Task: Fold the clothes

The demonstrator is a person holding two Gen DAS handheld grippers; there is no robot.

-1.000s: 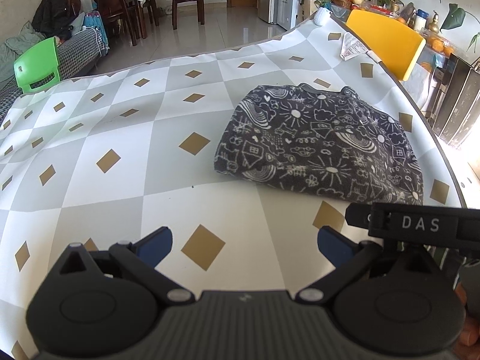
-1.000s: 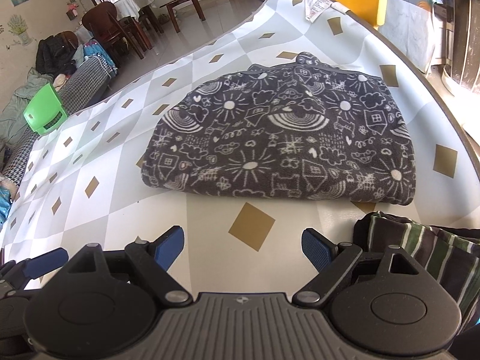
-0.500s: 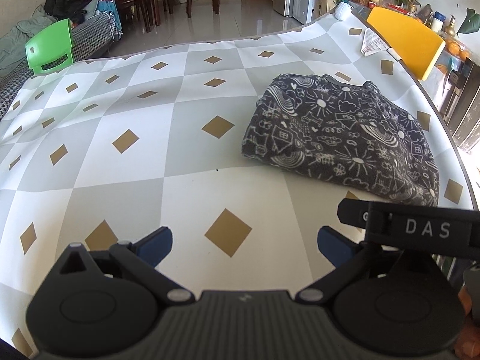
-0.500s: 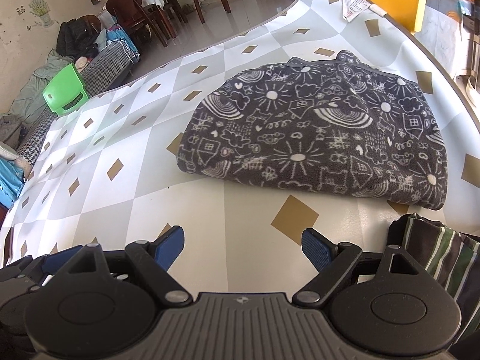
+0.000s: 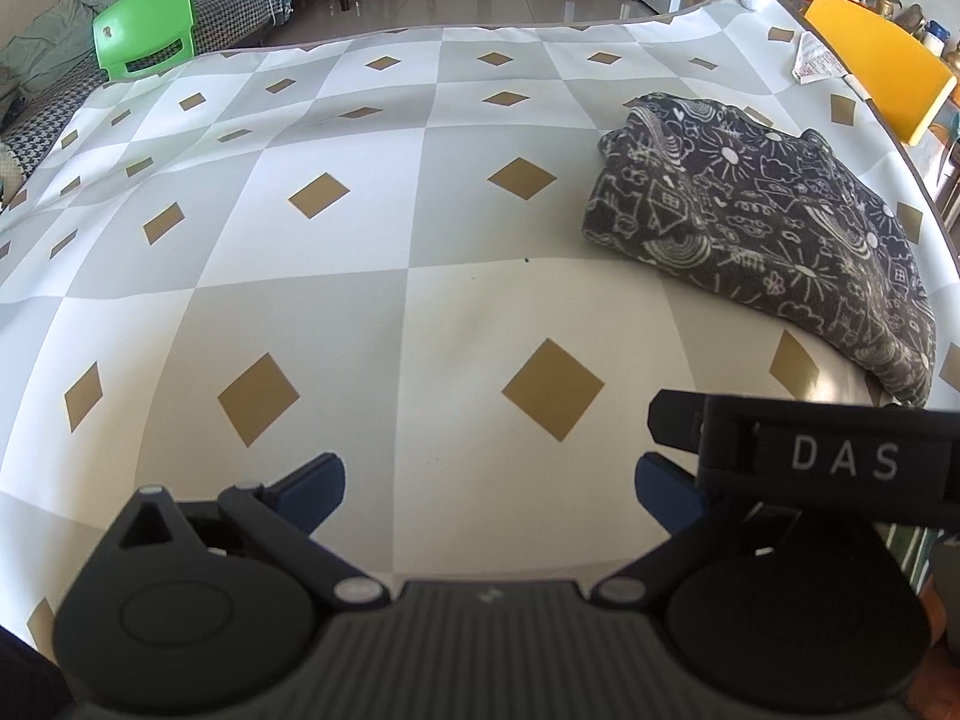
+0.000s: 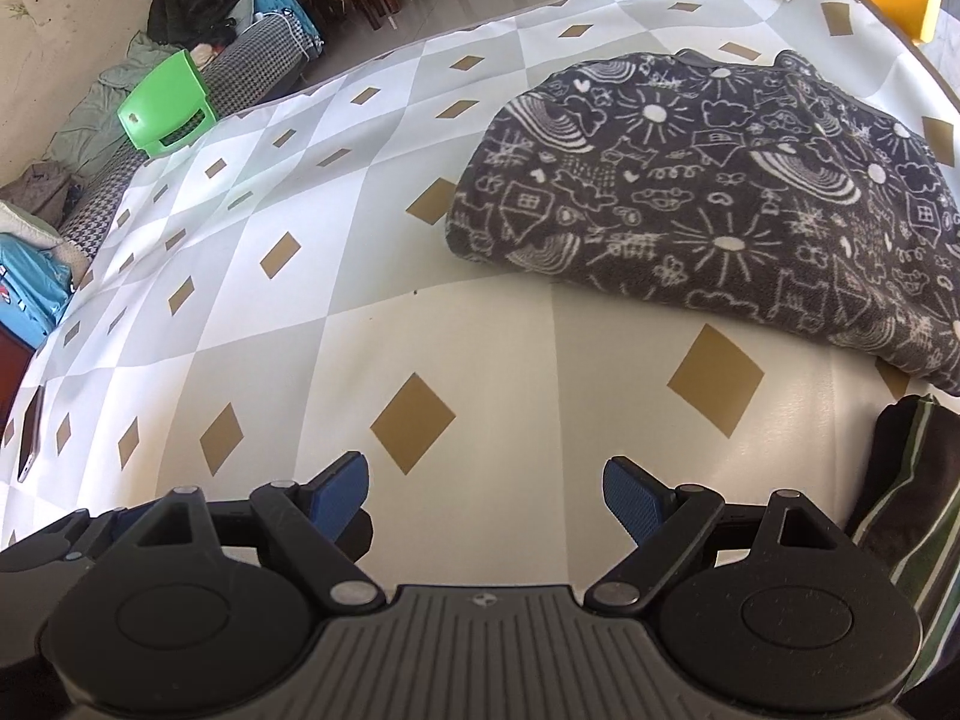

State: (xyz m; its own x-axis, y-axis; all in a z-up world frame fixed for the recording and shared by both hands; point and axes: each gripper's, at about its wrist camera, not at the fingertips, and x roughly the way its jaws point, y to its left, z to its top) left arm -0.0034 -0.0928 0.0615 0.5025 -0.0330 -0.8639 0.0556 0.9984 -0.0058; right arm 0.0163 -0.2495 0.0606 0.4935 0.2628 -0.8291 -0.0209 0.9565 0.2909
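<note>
A folded dark grey garment with white doodle print [image 5: 774,222] [image 6: 714,192] lies on the right part of the checked tablecloth [image 5: 360,228] [image 6: 300,276]. A dark garment with green and white stripes [image 6: 912,498] hangs at the table's near right edge. My left gripper [image 5: 489,489] is open over bare cloth, well short and left of the printed garment. My right gripper [image 6: 483,495] is open too, with nothing between its blue pads [image 6: 633,495], near the front edge and left of the striped garment. The right gripper's black body [image 5: 840,456] shows in the left wrist view.
A green chair [image 5: 147,24] [image 6: 165,108] stands at the far left edge, a yellow chair [image 5: 876,84] at the far right. A white paper [image 5: 816,60] lies near the far right corner. A dark flat object [image 6: 30,438] rests at the left table edge.
Both grippers have drifted left and a little lower; the printed garment has slid toward the right of both views. Both stay open and empty.
</note>
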